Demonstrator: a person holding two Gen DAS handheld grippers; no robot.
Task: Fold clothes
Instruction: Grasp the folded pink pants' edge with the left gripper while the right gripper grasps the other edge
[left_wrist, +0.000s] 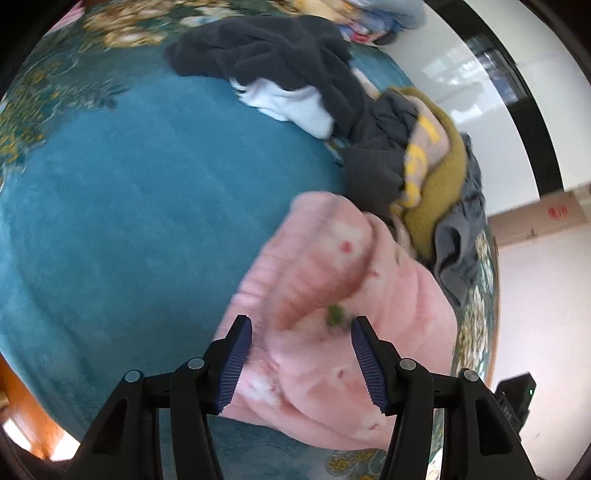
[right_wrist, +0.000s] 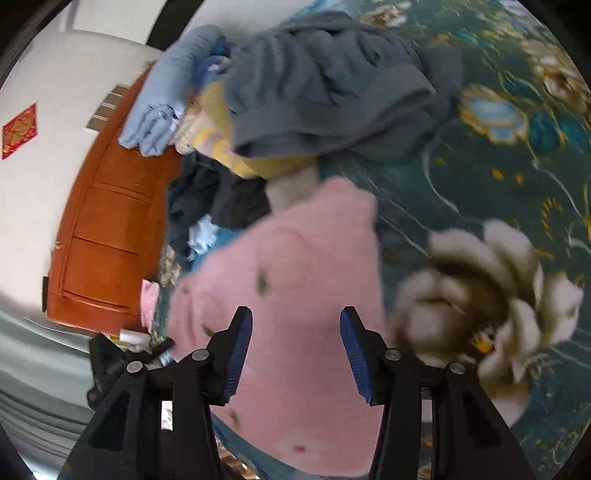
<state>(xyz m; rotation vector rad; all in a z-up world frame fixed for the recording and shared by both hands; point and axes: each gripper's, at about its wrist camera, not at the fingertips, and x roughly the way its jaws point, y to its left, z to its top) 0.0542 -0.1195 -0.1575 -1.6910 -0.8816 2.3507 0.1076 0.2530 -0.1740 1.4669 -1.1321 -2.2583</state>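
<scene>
A pink knit garment (left_wrist: 332, 295) with small red and green motifs lies crumpled on the teal bedspread (left_wrist: 129, 203). In the left wrist view my left gripper (left_wrist: 301, 328) hovers over its near folds, open, with the cloth below and between the blue pads (left_wrist: 236, 365), which do not press it. In the right wrist view the same pink garment (right_wrist: 295, 277) spreads under my right gripper (right_wrist: 295, 321), whose jaws stand apart with nothing pinched. Both views are motion-blurred.
A heap of clothes lies beyond the pink one: a dark grey piece (left_wrist: 280, 55), a white one (left_wrist: 291, 103), an olive and yellow one (left_wrist: 436, 166) and a grey sweatshirt (right_wrist: 332, 85). A light blue garment (right_wrist: 166, 103) hangs near the orange wooden cabinet (right_wrist: 107, 229). White floor (left_wrist: 535, 295) lies past the bed edge.
</scene>
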